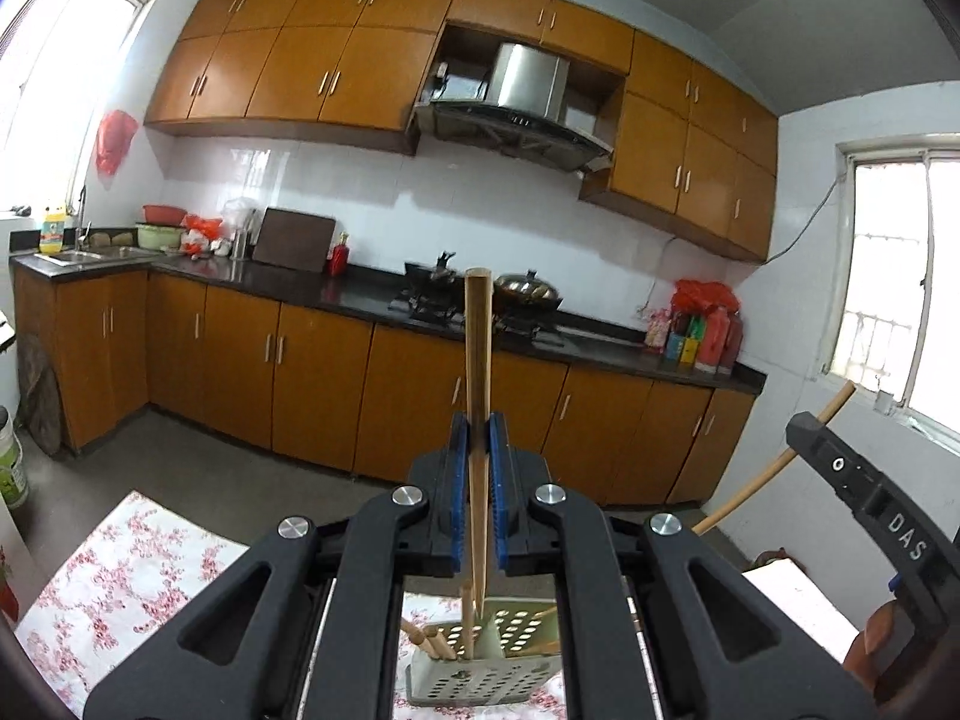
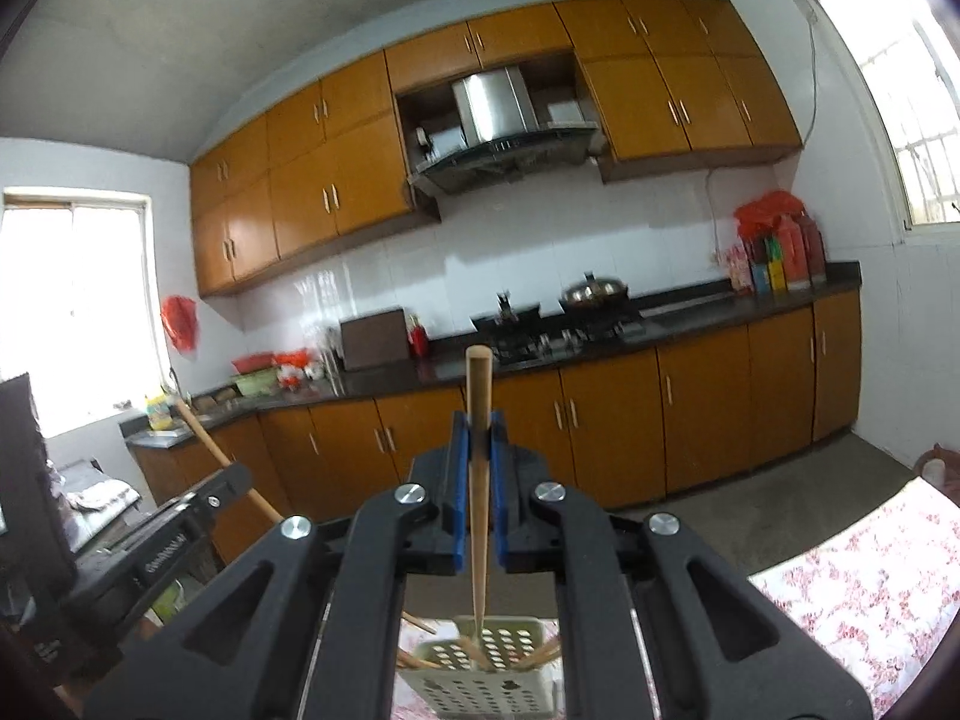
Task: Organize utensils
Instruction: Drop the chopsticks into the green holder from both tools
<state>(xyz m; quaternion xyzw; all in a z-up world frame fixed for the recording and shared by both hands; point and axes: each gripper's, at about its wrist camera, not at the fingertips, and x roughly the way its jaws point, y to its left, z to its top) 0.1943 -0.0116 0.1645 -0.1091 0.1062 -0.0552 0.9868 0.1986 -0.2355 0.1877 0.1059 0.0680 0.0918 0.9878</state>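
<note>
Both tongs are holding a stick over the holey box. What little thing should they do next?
Probably lower the left tongs straight down. They are shut on a long wooden chopstick whose tip is just above the grey perforated plastic holder, beside chopsticks already inside. The right tongs could follow with their wooden chopstick.
</note>
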